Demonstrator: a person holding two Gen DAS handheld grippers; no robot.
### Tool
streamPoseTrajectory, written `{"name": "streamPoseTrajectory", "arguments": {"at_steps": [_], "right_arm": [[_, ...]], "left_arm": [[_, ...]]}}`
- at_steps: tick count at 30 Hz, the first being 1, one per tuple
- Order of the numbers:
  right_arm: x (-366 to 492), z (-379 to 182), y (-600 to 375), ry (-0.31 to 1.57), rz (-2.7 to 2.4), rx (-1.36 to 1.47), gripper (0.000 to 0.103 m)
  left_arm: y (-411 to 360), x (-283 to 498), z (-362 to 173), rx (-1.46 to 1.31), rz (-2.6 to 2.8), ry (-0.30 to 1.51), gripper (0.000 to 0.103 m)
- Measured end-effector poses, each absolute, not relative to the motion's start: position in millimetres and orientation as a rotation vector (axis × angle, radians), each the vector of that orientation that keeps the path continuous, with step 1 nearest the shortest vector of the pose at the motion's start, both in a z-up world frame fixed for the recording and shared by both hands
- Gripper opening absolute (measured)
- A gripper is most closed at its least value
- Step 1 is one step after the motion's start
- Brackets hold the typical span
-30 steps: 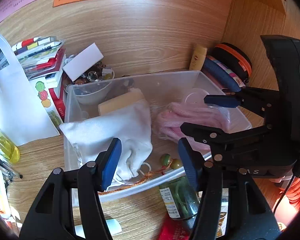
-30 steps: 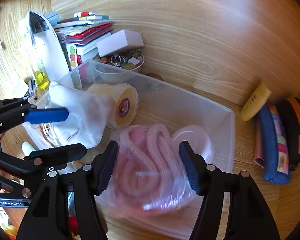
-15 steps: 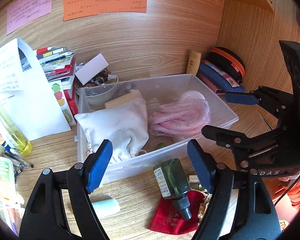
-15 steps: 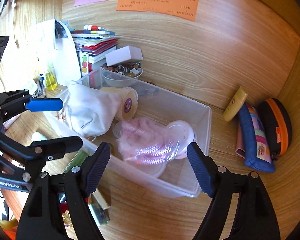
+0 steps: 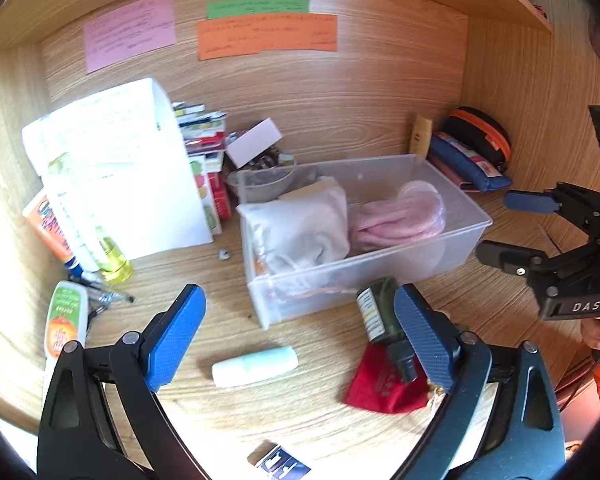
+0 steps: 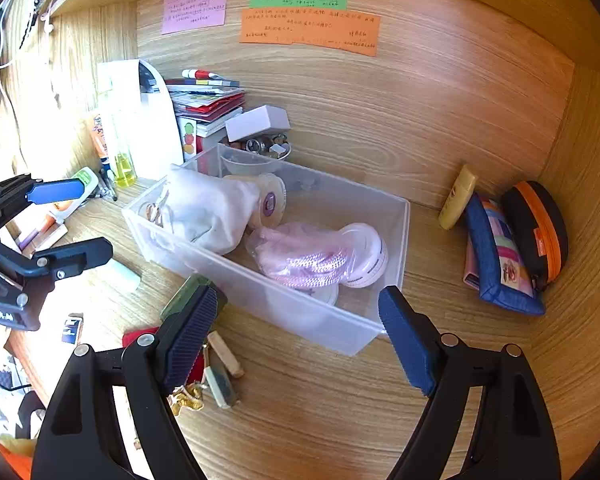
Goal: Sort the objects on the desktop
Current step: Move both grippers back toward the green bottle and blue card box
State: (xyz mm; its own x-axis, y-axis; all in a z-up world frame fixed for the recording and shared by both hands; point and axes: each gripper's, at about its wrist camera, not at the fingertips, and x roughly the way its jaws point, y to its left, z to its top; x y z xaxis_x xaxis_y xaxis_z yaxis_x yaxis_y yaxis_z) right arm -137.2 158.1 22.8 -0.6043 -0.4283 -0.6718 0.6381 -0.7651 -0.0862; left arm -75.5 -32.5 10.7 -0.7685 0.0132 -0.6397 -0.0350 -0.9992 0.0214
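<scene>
**Both tools spread above the desk**

I see my left tool (image 5: pixel 296 336) and right tool (image 6: pixel 300 332) spread, gripping nothing. The clear plastic bin (image 5: pixel 380 264) sits at twelve o'clock; the pale mint tube (image 5: pixel 256 366) lies on the wooden desk (image 5: pixel 300 412).

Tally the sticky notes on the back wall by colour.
Pink note: 1
Green note: 1
Orange note: 1
Total: 3
</scene>
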Motion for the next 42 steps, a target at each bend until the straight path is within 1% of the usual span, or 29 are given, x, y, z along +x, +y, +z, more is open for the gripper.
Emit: {"name": "streamPoseTrajectory", "arguments": {"at_steps": [12, 18, 24, 31, 37, 42], "right_arm": [[-114, -7, 165, 0.379, -2.282, 0.947, 0.081], [-103, -17, 158, 0.397, -2.263, 0.961, 0.081], [-103, -21, 144, 0.392, -2.225, 0.987, 0.081], [-105, -24, 121, 0.419, -2.191, 0.993, 0.081], [-110, -32, 99, 0.438, -2.151, 1.04, 0.081], [-118, -40, 84, 0.456, -2.144, 1.083, 0.081]], "left_arm": [[-70, -31, -31, -1.249, 2.944, -0.053, 0.096], [-80, -12, -46, -1.321, 2.922, -0.1, 0.096], [-71, 4, -58, -1.341, 2.857, -0.058, 0.096], [-57, 14, -69, -1.342, 2.802, 0.043, 0.096], [-55, 6, -82, -1.364, 2.768, 0.026, 0.096], [-56, 5, -83, -1.311, 2.798, 0.024, 0.095]]}}
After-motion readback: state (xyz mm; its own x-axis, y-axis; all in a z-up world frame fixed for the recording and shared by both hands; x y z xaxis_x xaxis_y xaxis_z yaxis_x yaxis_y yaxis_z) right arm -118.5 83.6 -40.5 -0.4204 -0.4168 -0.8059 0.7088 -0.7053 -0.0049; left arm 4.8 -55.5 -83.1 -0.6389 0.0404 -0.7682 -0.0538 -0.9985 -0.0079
